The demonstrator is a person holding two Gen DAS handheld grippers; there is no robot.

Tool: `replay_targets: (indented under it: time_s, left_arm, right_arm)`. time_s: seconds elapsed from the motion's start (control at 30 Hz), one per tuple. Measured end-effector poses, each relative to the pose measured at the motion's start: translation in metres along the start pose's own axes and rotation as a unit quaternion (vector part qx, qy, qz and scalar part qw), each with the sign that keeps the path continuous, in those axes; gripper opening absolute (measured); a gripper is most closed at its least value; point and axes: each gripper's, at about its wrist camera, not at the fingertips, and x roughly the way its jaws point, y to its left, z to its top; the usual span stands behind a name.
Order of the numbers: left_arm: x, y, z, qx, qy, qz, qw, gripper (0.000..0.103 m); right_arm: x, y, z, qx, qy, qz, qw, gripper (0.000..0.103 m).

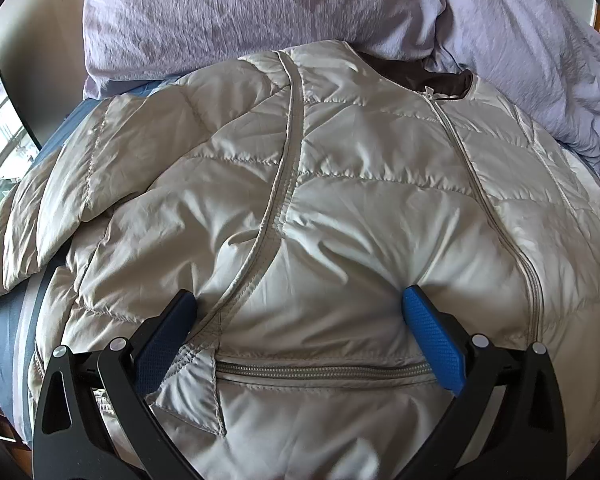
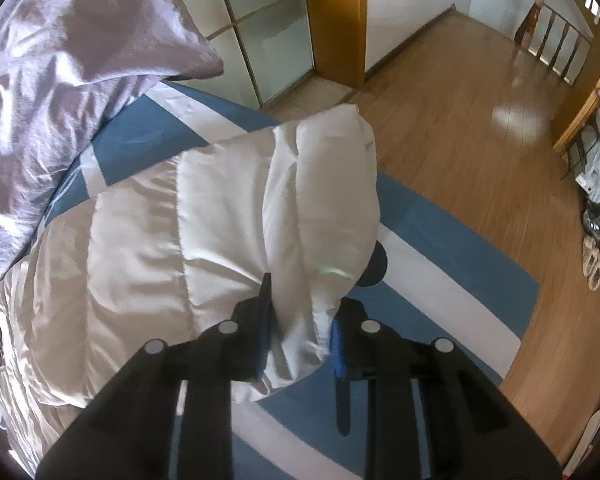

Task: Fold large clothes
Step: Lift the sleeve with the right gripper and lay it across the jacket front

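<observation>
A pale beige quilted down jacket [image 1: 360, 208] lies front up on the bed with its zip partly undone and its dark lining showing at the collar. My left gripper [image 1: 300, 308] stands open over the lower front. Its blue pads [image 1: 432, 340] rest wide apart on the puffy fabric, near a pocket zip [image 1: 320, 370]. In the right wrist view the jacket's sleeve [image 2: 320, 208] is bunched and lifted off the bed. My right gripper [image 2: 300, 316] is shut on the sleeve near its cuff, and fabric bulges between the jaws.
A lilac duvet [image 1: 260, 12] is heaped behind the jacket, and the same lilac duvet [image 2: 60, 60] shows at the left of the right wrist view. The blue and white striped bed sheet [image 2: 440, 240] ends at a corner above the wooden floor [image 2: 480, 120]. Clutter lines the far right wall.
</observation>
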Motion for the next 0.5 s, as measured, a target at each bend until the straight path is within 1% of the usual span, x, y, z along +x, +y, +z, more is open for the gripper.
replay_targets:
  time_s: [0.1,0.2,0.33,0.43,0.5]
  left_arm:
    - [0.000,0.001,0.000,-0.002,-0.002,-0.003,1.0000,0.102]
    - [0.001,0.002,0.000,-0.005,-0.003,-0.006,1.0000,0.102]
    - [0.002,0.003,-0.002,-0.007,-0.005,-0.010,0.9999,0.102]
    - [0.002,0.003,-0.001,-0.009,-0.006,-0.014,0.9998,0.102]
    - [0.000,0.004,-0.001,-0.007,-0.004,-0.018,0.9998,0.102]
  right_arm:
    - [-0.016,0.011,-0.001,-0.014,-0.022,0.004,1.000,0.022]
    - [-0.036,0.029,0.000,-0.039,-0.045,0.025,0.998,0.022]
    - [-0.065,0.073,0.000,-0.077,-0.062,0.082,0.992,0.022]
    - [-0.082,0.119,-0.005,-0.112,-0.064,0.133,0.983,0.022]
    - [-0.089,0.146,-0.009,-0.134,-0.062,0.159,0.976,0.022]
